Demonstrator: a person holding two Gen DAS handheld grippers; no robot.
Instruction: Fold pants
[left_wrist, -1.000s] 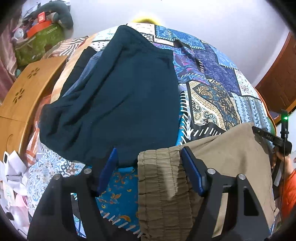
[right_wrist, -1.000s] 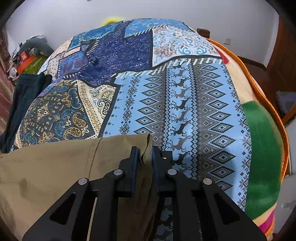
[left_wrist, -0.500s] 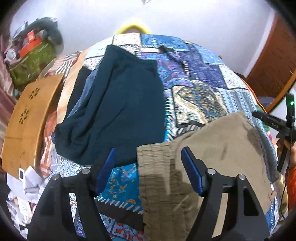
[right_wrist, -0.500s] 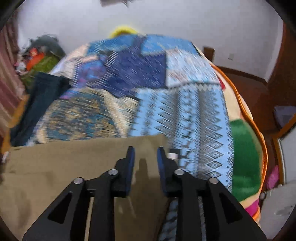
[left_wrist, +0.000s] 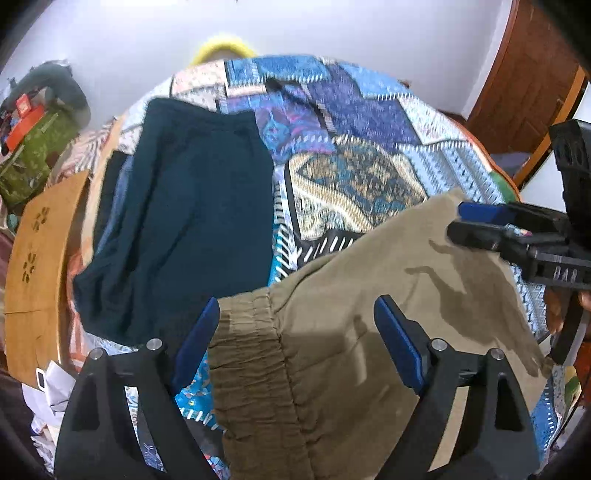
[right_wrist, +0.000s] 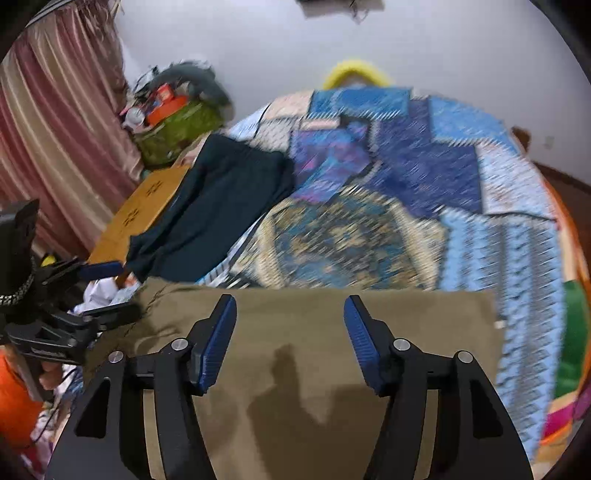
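On patterned bedspread (left_wrist: 354, 184), folded khaki pants (left_wrist: 332, 369)

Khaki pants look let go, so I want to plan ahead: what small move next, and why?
Probably bring both grippers down to the elastic waistband end and fold it across. The khaki pants lie flat on the quilt, both jaws open and empty.
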